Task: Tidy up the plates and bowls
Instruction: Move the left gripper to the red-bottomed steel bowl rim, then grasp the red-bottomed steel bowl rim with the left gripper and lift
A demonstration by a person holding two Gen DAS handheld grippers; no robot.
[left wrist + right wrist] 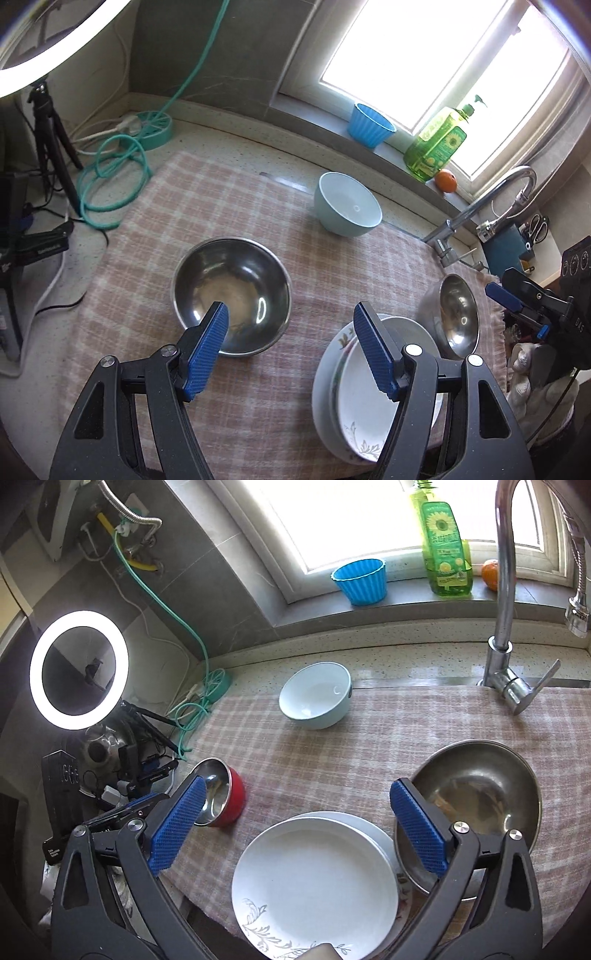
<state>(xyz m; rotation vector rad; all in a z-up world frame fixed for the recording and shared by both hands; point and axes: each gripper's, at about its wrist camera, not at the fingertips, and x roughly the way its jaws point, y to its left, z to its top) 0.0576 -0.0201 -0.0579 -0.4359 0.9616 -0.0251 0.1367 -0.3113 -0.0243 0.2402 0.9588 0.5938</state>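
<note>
Stack of white plates (314, 882) lies at the near edge of the checked cloth (332, 746) on the desk (388, 657), top plate with a leaf print on its near rim. In the right wrist view the stack sits at 6 o'clock, below and between the blue pads of the right hand-held gripper (297, 825), which stands wide open with nothing gripped and no pad touching the plates.

In the left wrist view the same stack (354, 398) is at 5 o'clock, partly behind the right-side pad of the left hand-held gripper (291, 354). That gripper is partly open and holds nothing.

Large steel bowl (232, 295) rests at centre, behind the left-side pad. A second steel bowl (476, 794) stands just beside the plates at 3 o'clock. Pale blue bowl (316, 696) sits tilted at 12 o'clock, well apart. Red bowl with steel lining (221, 797) lies at 9 o'clock, at the cloth's edge.

Beyond: faucet (504, 590), blue ribbed cup (360, 579), green soap bottle (445, 550) on the sill.
</note>
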